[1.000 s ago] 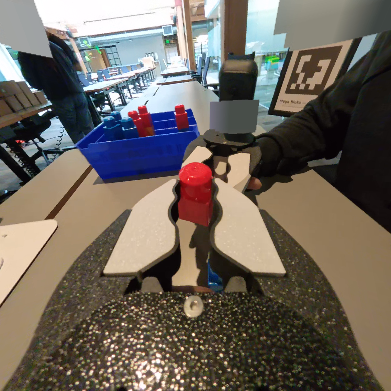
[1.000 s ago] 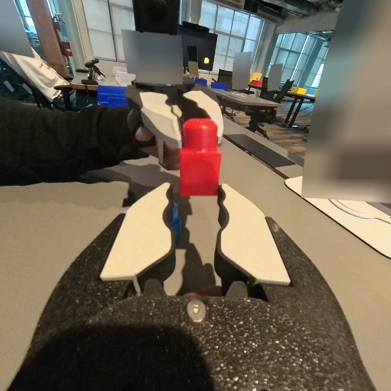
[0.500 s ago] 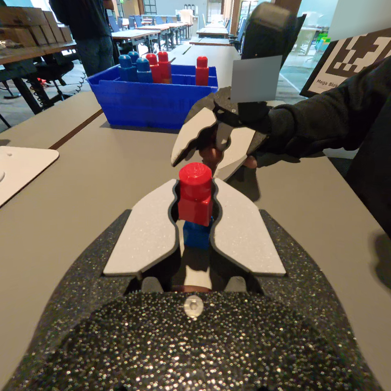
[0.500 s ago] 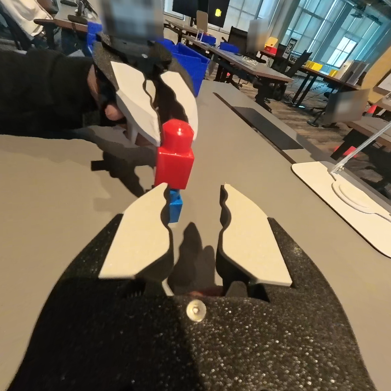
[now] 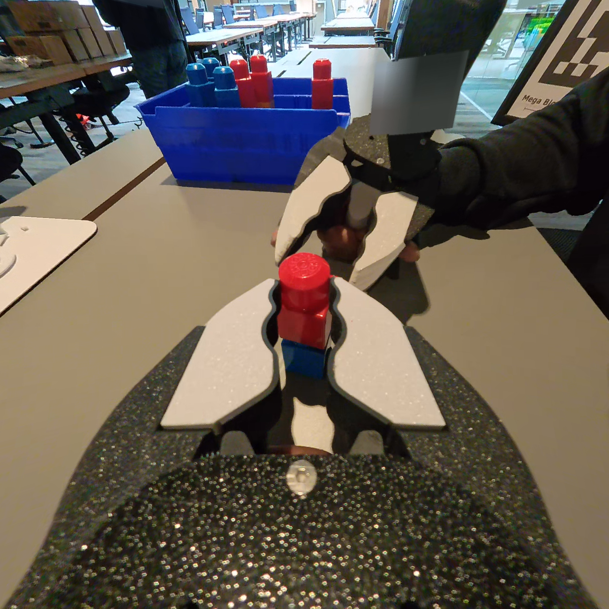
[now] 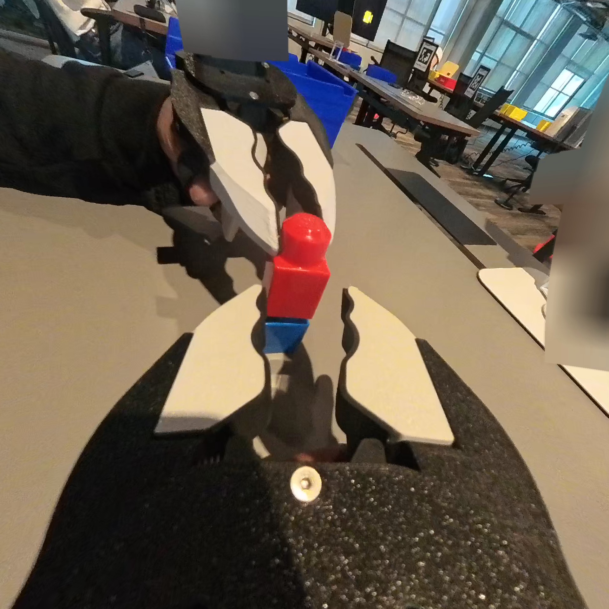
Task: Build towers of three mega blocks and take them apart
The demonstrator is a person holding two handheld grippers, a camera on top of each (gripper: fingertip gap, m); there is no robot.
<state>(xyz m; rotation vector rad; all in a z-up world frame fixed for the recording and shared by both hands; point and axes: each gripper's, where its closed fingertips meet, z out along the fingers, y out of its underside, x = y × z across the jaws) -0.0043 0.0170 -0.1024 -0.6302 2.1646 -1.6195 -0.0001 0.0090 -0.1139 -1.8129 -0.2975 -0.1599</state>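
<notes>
Behind the left hand-held gripper (image 5: 304, 290) clenched on red block (image 5: 304, 309), blue bin (image 5: 244, 145); right hand-held gripper (image 6: 301, 295) released.

Grey table (image 5: 138, 263) with blue bin (image 5: 244, 145)

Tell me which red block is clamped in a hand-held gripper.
The red block stacked on a blue block, clamped by the left hand-held gripper; the other reds stand in the blue bin.

A red block (image 5: 304, 313) sits stacked upright on a blue block (image 5: 304, 360) — a two-high tower on the table.
</notes>
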